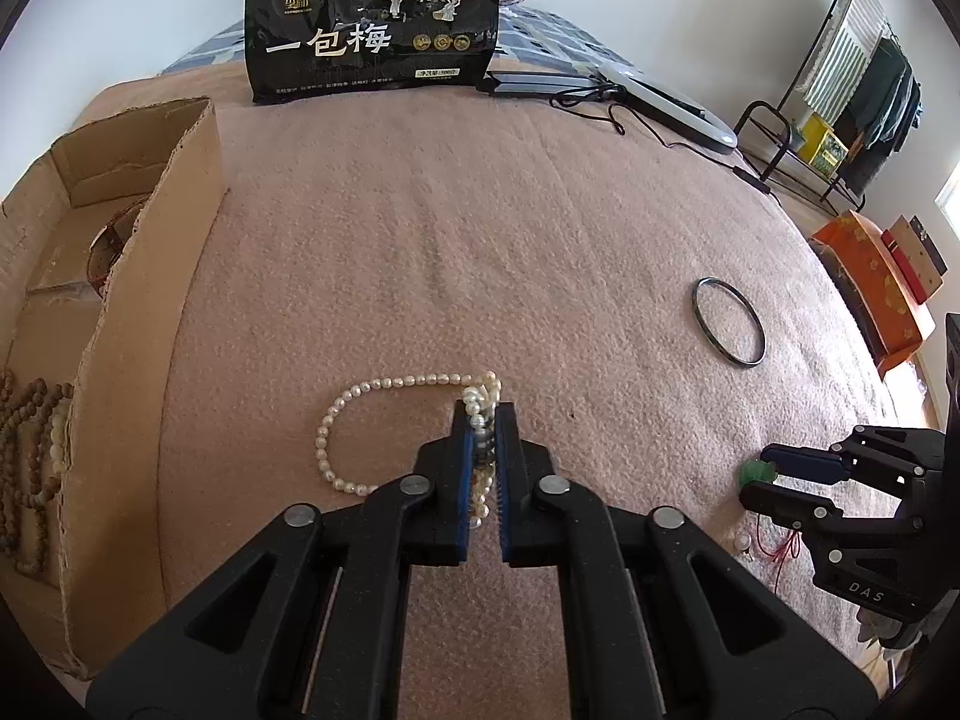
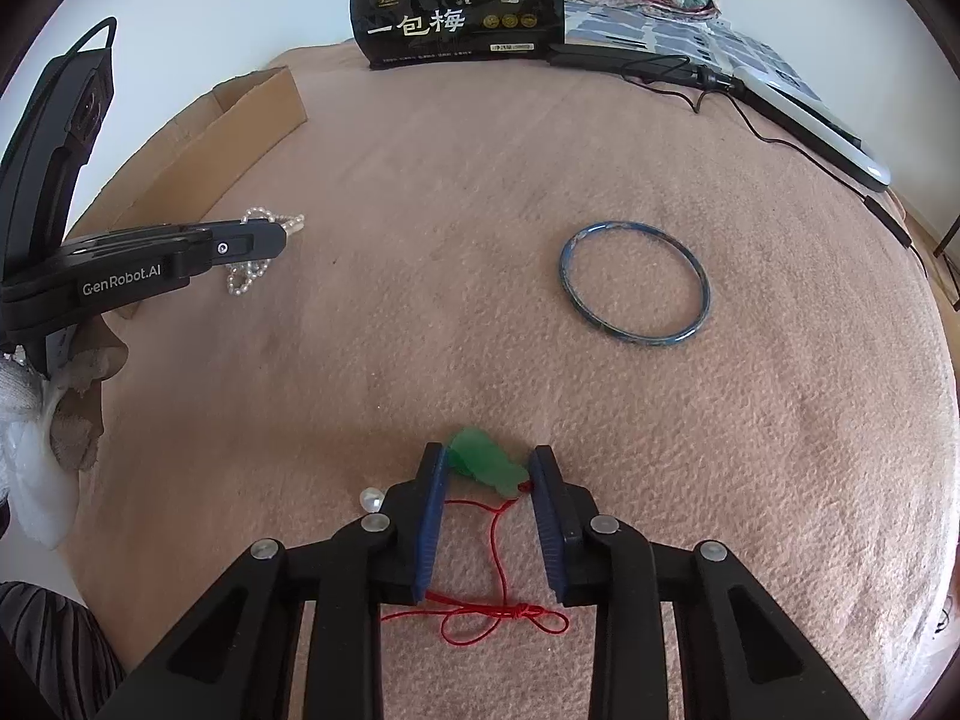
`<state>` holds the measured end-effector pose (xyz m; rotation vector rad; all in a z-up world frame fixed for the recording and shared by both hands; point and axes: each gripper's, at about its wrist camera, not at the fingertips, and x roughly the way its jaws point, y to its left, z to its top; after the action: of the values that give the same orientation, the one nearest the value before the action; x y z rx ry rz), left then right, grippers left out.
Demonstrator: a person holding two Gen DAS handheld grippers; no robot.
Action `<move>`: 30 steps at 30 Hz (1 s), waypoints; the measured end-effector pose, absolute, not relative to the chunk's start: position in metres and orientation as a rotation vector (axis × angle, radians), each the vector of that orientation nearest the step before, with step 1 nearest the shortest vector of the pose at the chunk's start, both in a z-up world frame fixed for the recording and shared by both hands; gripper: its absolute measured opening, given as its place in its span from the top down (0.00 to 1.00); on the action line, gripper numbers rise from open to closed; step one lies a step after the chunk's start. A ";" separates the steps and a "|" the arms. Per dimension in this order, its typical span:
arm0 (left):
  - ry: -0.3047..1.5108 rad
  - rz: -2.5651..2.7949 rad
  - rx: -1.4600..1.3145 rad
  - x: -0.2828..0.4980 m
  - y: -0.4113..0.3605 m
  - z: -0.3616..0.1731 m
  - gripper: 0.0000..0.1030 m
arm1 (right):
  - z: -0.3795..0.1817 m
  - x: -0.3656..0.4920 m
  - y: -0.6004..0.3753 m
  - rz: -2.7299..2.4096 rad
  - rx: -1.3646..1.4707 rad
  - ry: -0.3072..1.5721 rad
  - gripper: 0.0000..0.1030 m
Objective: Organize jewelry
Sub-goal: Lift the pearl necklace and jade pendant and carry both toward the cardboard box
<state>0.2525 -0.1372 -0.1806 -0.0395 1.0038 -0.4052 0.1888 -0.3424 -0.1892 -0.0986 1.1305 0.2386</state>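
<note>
A: What have you got in your left gripper (image 1: 485, 414)?

B: The pearl necklace (image 1: 360, 414). Your jaws are clamped on a bunched part of it, and the rest loops out to the left on the pink blanket (image 1: 420, 240), near the cardboard box (image 1: 150, 276).

A: And your right gripper (image 2: 487, 461)?

B: Its jaws stand apart around the green pendant (image 2: 483, 462). The left pad is at the stone's edge; whether it presses I cannot tell. The red cord (image 2: 498, 618) trails back between the fingers.

A: Anything else?

B: The blue bangle (image 2: 636, 285) lies flat, farther off to the right. A loose pearl (image 2: 371, 501) sits just left of your right gripper.
</note>
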 end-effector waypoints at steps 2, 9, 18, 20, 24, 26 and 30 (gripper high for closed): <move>0.999 -0.409 -0.051 0.252 -0.136 -0.178 0.99 | -0.187 0.187 -0.344 0.237 -0.088 1.124 0.74; 0.973 -0.425 -0.060 0.246 -0.133 -0.167 0.99 | -0.172 0.182 -0.352 0.202 -0.056 1.074 0.74; 0.914 -0.448 -0.110 0.237 -0.118 -0.138 0.99 | -0.145 0.176 -0.359 0.178 -0.040 1.014 0.74; 0.899 -0.452 -0.119 0.235 -0.115 -0.130 0.99 | -0.138 0.174 -0.359 0.177 -0.034 0.999 0.74; 0.874 -0.458 -0.140 0.231 -0.106 -0.116 0.99 | -0.125 0.175 -0.354 0.182 -0.033 0.973 0.74; 0.861 -0.459 -0.144 0.229 -0.102 -0.109 0.99 | -0.118 0.176 -0.351 0.183 -0.035 0.959 0.74; 0.831 -0.459 -0.153 0.226 -0.092 -0.094 0.99 | -0.103 0.178 -0.343 0.197 -0.039 0.931 0.74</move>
<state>0.2262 -0.0921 -0.0943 -0.1528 0.8311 -0.4590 0.1780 -0.3426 -0.1026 -0.0387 0.9305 0.1972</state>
